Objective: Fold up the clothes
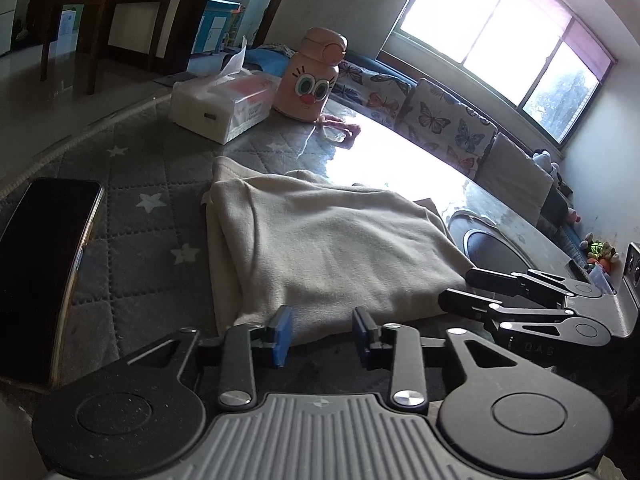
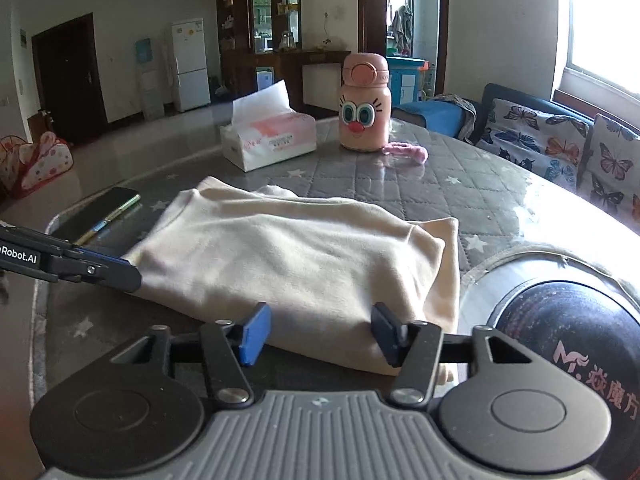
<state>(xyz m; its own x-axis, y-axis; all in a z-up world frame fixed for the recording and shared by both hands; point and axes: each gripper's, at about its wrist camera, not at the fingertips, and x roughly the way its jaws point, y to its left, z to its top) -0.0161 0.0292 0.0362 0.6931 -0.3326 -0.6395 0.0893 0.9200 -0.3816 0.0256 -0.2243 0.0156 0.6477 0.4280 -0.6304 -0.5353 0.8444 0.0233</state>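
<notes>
A folded cream garment (image 1: 320, 248) lay flat near the front edge of the table (image 1: 132, 240), which was covered by a grey quilted cloth with white stars; the garment formed a rough rectangle of several layers, with looser edges showing at its far side. The left gripper (image 1: 322, 334) stood at the garment's near edge with its blue-padded fingers (image 1: 280, 336) parted and nothing clamped between them, the cloth edge lying just ahead of the pads; the right gripper (image 2: 318, 334) stood likewise at the near edge toward the garment's right corner, its fingers (image 2: 252, 334) spread apart and released, the hem lying between them but not pinched. In the left wrist view the right gripper's dark fingers appeared at the garment's right side; whether they touched the fabric there could not be told. A dark phone (image 1: 40, 276) lay on the table to the left of the garment, apart from it; a white tissue box (image 2: 272, 140) and a pink bottle (image 2: 364, 106) with a cartoon face stood near each other at the far side, well apart from the garment; a round black appliance (image 2: 560, 340) sat just beside the garment's right end.
</notes>
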